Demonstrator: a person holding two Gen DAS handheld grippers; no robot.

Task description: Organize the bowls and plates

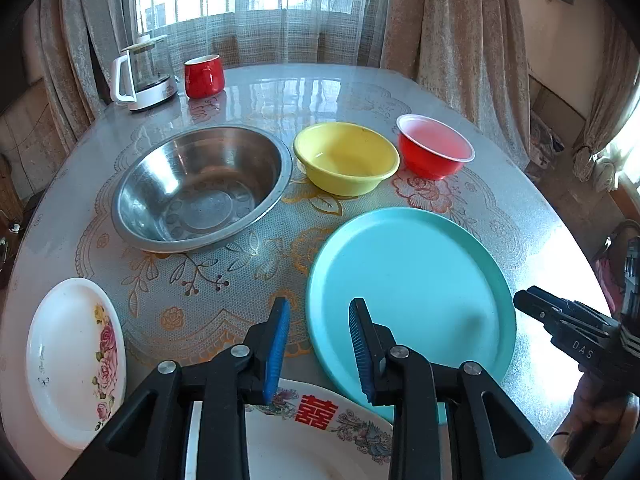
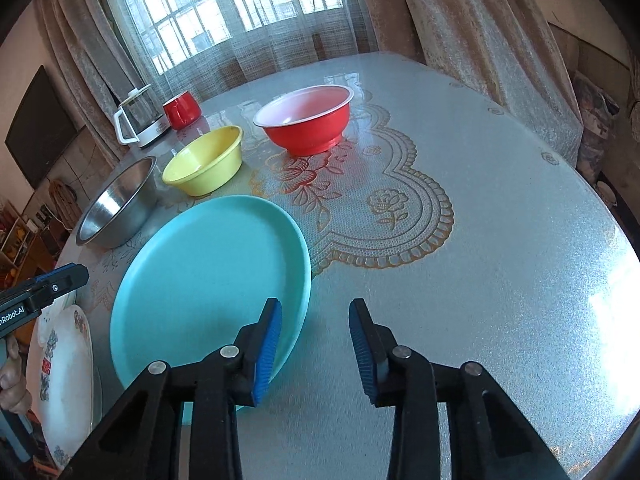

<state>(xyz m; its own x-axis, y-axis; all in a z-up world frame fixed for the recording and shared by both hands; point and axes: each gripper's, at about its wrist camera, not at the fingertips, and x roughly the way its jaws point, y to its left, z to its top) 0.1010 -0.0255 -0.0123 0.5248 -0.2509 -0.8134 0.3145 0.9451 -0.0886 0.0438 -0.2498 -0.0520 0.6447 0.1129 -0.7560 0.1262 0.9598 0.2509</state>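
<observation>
A large teal plate lies near the table's front. Behind it stand a steel bowl, a yellow bowl and a red bowl. A small white floral plate lies at the left. A white plate with a red character lies under my left gripper. My left gripper is open and empty, above the teal plate's left rim. My right gripper is open and empty, straddling the teal plate's right rim.
A glass kettle and a red mug stand at the far left of the round table. Curtains and a window are behind. The right gripper's body shows at the left wrist view's right edge.
</observation>
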